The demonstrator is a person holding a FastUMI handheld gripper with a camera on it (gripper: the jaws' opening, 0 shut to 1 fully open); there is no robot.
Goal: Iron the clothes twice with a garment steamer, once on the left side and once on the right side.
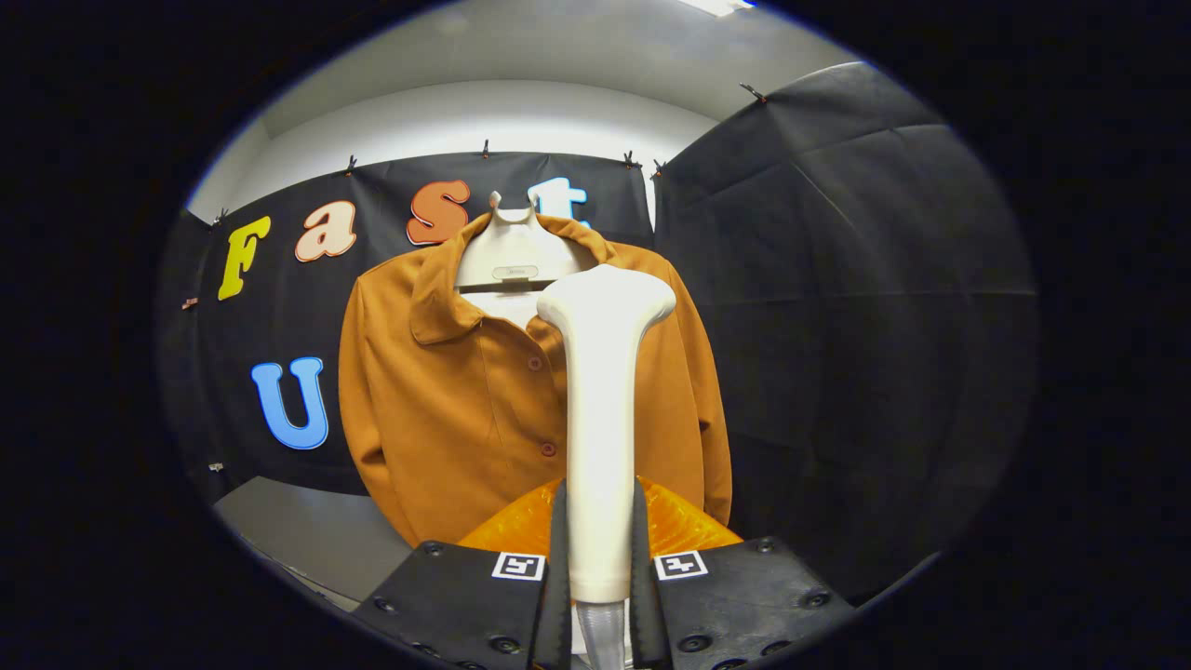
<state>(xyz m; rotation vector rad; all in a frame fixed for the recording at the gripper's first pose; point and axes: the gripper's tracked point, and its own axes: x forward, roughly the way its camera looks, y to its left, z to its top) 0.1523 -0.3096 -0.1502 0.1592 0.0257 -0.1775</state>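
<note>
Gripper view: the hand-held gripper (600, 596), bottom centre of the frame, is closed nearly all the way, both fingers (556, 558) pressing the sides of the handle of a cream-white plastic garment steamer wand (600, 409). The grip sits low on the handle, likely so the head is free to reach the cloth. A clear hose stub (600, 633) leaves the handle's base between the fingers.

The steamer's long axis runs straight up the centre of the frame, in line with the fingers. Its wide flared head (607, 298) is at the top, level with the collar; I judge the steam face points away toward the garment, but that face is hidden.

A rust-brown buttoned suede-look jacket (447, 400) hangs centre frame on a pale cream hanger form (510, 256), front open to the camera, probably hung flat for the two passes. Whether the head touches the cloth I cannot tell. The head overlaps the placket, slightly right of it. The stroke looks about to start near the top.
</note>
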